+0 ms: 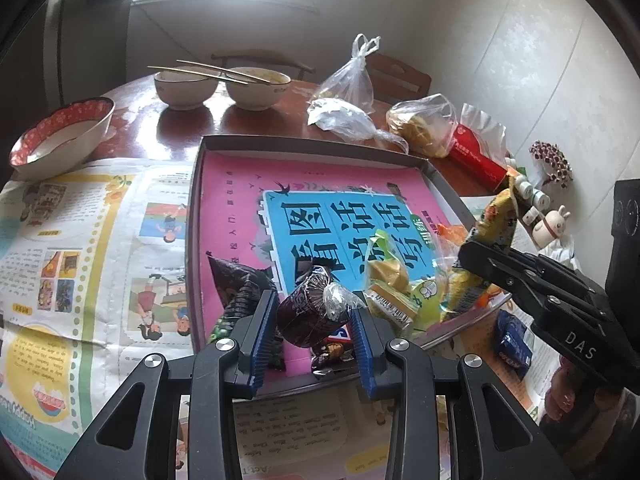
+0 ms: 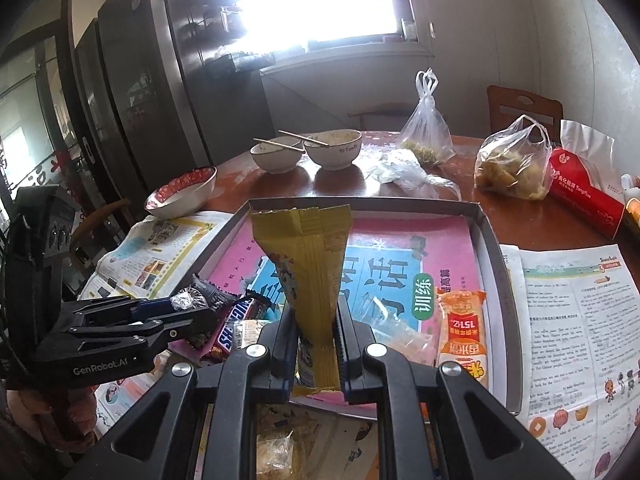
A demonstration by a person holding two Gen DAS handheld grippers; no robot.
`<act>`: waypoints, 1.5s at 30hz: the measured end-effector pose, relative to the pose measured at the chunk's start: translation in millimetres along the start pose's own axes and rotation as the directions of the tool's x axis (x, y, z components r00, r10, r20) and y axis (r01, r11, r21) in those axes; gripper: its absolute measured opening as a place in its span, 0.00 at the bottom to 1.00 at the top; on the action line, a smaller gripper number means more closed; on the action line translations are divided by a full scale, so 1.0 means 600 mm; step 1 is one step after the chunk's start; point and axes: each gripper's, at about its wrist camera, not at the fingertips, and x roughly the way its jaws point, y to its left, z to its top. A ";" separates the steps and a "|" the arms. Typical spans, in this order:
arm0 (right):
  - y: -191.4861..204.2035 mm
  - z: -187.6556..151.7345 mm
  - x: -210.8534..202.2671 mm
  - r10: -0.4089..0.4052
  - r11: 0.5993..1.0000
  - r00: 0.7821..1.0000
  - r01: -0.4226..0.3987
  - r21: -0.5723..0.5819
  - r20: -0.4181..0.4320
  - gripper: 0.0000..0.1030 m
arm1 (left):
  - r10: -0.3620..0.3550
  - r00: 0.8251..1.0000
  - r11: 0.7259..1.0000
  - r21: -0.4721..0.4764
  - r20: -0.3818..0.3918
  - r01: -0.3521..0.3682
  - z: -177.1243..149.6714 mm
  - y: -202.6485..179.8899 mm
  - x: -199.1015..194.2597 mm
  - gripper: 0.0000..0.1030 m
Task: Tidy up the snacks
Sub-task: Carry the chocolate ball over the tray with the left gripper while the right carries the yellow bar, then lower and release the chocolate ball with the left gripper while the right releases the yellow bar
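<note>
Item 1, left gripper: jaws part-closed on a dark foil-wrapped snack, which sits crosswise between the blue pads; its crimped clear end pokes out against the right-hand pad. Risk, as I judge it: the round, slick wrapper could roll or squirt forward out of the pads if the squeeze eases.

Item 2, right gripper: jaws nearly closed, pinching the lower seam of a yellow snack packet. The packet stands upright and fans out above and beyond the fingertips. Risk: held only by a narrow strip near its bottom edge, the tall packet may flop sideways or slide through the pads; its top could catch the other gripper, which is close by on the left.

Item 3, just beyond both sets of jaws: the shallow grey tray, lined with a pink and blue book cover. Its near end already holds a Snickers bar left of the right jaws, an orange packet right of them, and a green-yellow packet ahead-right of the left jaws. Risk: a crowded near corner, so a release here may pile snacks or nudge one over the low rim.

Item 4, far beyond the tray: two bowls with chopsticks, plastic bags.
</note>
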 end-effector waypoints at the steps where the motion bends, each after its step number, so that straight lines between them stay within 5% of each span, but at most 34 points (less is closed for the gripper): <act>1: -0.001 0.000 0.003 0.001 1.000 1.000 -0.001 0.002 -0.005 0.17 | -0.001 1.000 1.000 0.001 -0.002 0.001 0.000 -0.001 0.001 0.36; 28: -0.016 -0.006 0.050 0.023 0.999 0.997 -0.020 0.035 -0.071 0.17 | 0.016 0.999 1.000 0.011 -0.038 -0.016 0.006 -0.010 0.025 0.36; 45: -0.015 -0.009 0.037 0.019 0.999 0.999 -0.017 0.038 -0.051 0.35 | 0.026 0.999 1.000 0.014 -0.039 -0.025 0.006 -0.012 0.026 0.36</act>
